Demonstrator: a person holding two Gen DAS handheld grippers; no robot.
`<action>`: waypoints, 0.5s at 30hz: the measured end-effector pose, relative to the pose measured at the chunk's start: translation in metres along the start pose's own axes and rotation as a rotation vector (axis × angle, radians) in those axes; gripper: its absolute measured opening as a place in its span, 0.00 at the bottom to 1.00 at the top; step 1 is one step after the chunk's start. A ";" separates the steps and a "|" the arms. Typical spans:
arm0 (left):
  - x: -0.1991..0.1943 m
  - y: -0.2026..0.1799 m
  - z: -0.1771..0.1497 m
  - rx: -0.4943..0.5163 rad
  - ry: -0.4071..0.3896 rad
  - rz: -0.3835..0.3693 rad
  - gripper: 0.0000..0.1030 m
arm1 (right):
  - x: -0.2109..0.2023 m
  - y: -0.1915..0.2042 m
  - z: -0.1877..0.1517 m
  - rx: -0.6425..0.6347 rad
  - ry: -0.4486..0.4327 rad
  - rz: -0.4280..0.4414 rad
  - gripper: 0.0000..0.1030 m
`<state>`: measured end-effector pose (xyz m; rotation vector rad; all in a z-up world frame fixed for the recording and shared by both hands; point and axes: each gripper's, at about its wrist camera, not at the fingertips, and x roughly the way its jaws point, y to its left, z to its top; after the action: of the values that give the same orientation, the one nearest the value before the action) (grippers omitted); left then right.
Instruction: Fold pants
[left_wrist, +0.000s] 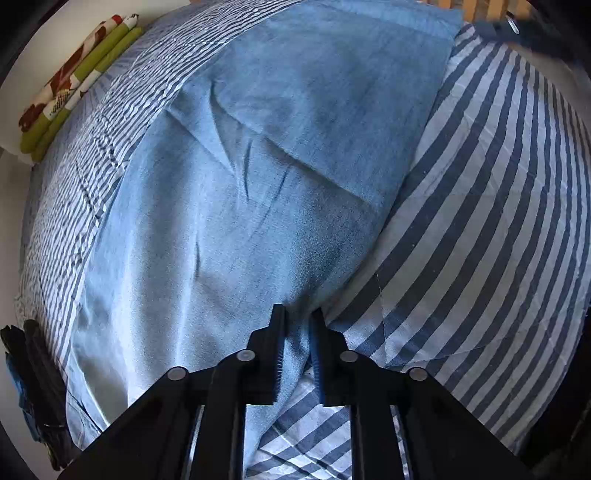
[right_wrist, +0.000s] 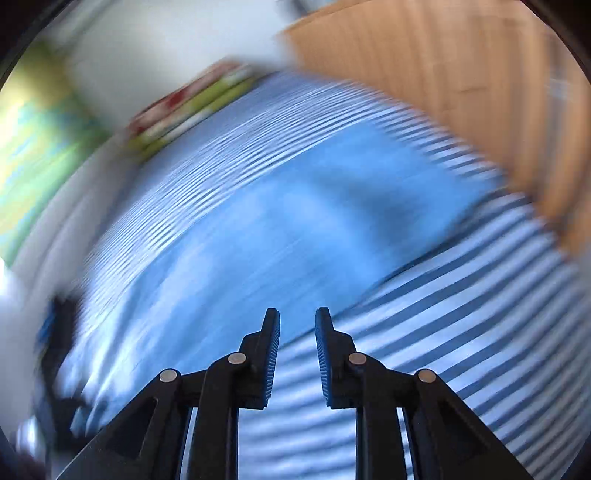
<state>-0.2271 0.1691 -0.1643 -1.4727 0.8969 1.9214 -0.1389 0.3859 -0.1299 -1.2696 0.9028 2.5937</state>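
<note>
So from my left wrist cam I'm looking almost straight down at the pants (left_wrist: 258, 177), light blue denim-looking fabric spread out flat on the striped bedsheet (left_wrist: 480, 221). One part of them is folded over on top of the rest, with the folded edge running diagonally across the upper middle of the view. A few small creases sit in the middle.

The left gripper (left_wrist: 298, 314) has its jaws nearly together, and a bunched ridge of the blue fabric runs right between them at the near edge of the pants. Looks like it's pinching that edge, with the sheet showing just to the right of the tips.

The right wrist cam is heavily smeared, so details are rough. The right gripper (right_wrist: 297, 314) has a clear gap between its jaws and nothing in there; I only see the striped sheet and the border of the pants past the tips. It's hanging above the bed, not touching the cloth as far as I can tell.

Other stuff: a stack of green and white fabric with red patches (left_wrist: 77, 85) by the far edge of the bed at top left, and a wooden panel (right_wrist: 461, 74) behind the bed in the right view. Something dark sits at the bed's left edge (left_wrist: 40, 387); I can't make out what.
</note>
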 end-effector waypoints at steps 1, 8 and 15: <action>-0.002 0.004 0.002 -0.022 0.000 -0.020 0.11 | 0.016 0.019 -0.009 -0.044 0.068 0.063 0.17; -0.035 0.050 0.009 -0.187 -0.058 -0.159 0.10 | 0.095 0.092 -0.037 -0.149 0.268 0.190 0.15; -0.044 0.066 0.017 -0.198 -0.070 -0.169 0.10 | 0.121 0.070 -0.037 0.148 0.276 0.182 0.17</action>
<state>-0.2767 0.1404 -0.1073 -1.5295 0.5451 1.9659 -0.2159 0.2903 -0.2062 -1.5972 1.2880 2.4597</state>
